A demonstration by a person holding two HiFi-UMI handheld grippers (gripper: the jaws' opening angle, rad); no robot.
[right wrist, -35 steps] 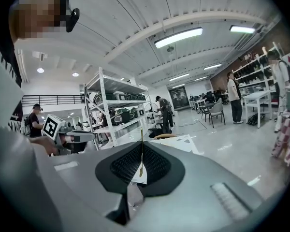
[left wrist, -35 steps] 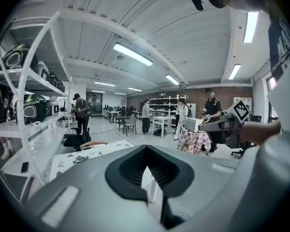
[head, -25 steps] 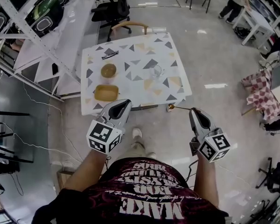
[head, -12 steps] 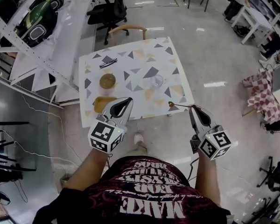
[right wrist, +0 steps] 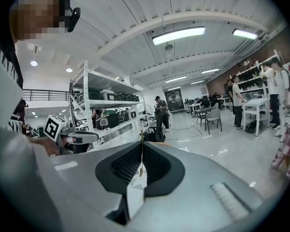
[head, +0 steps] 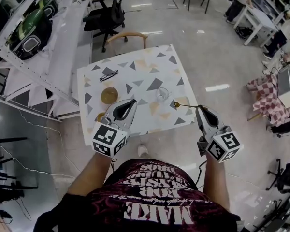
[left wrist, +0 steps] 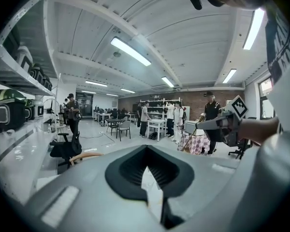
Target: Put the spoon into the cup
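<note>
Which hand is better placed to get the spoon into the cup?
Right. The right claw grips the spoon, with its bowl close to the cup; the left claw is empty.

Gold spoon (head: 184, 105) aloft, level — clear cup (head: 162, 94) upright

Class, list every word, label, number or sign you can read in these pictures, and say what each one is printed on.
"MAKE": large white letters on the person's dark shirt, upside down in the head view.
Smaller lines of print on the same shirt: too distorted to read.
Marker cubes: black-and-white square patterns only, no words.
Items on the shelves: any labels are too small to read.
</note>
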